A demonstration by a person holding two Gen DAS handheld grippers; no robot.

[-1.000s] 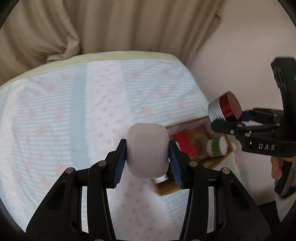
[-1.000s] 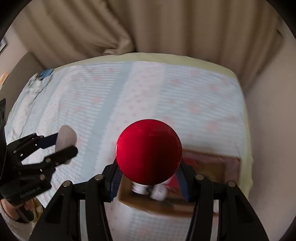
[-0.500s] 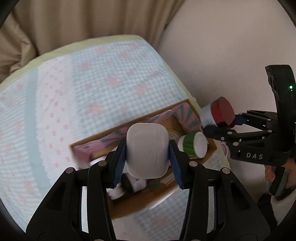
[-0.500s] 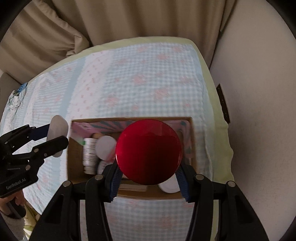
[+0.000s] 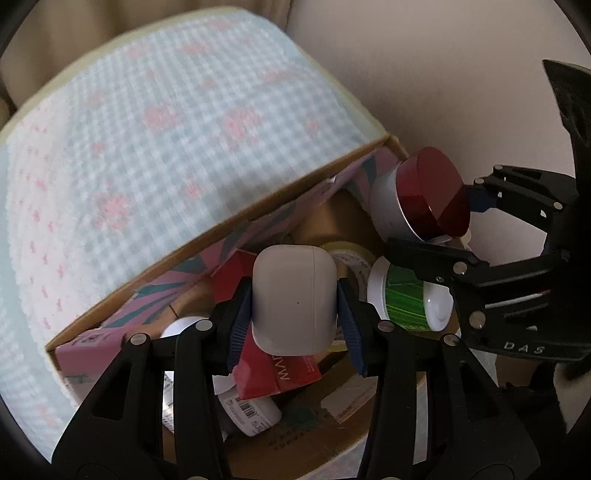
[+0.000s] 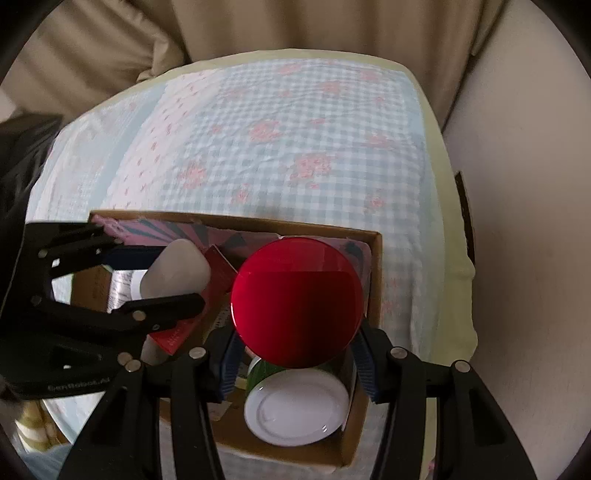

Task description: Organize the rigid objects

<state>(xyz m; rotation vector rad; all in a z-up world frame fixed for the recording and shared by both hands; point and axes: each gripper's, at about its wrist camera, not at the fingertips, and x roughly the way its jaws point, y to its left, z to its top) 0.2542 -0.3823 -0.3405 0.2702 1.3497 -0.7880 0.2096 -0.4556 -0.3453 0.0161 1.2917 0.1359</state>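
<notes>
In the left wrist view, the left gripper (image 5: 294, 299) was clenched on one white earbud case (image 5: 294, 297), held upright between its two blue pads directly over the open cardboard box (image 5: 207, 236). That view showed the box contents in detail: one red packet (image 5: 275, 369) with white lettering beneath the case, one white bottle (image 5: 251, 410) with a barcode label lying low in the box, one green-banded white jar (image 5: 406, 299) on its side, and one roll of tape (image 5: 349, 258) behind the case. To the right, the right gripper (image 5: 443, 229) gripped one silver jar with a red lid (image 5: 424, 199) above the box's far corner — its silver side wall was visible only here. In the right wrist view, the right gripper (image 6: 295, 354) held the same jar end-on, so only the round red lid (image 6: 297, 302) showed, over the right part of the box (image 6: 373, 288). The green-banded jar (image 6: 295, 410) lay just below it, white base toward the camera. The left gripper (image 6: 173, 284) entered from the left with the earbud case (image 6: 177, 273) seen edge-on above the box's left part. This view alone showed the whole box outline on the checked floral bedspread (image 6: 295, 140) — and the beige curtain (image 6: 258, 26) beyond.
</notes>
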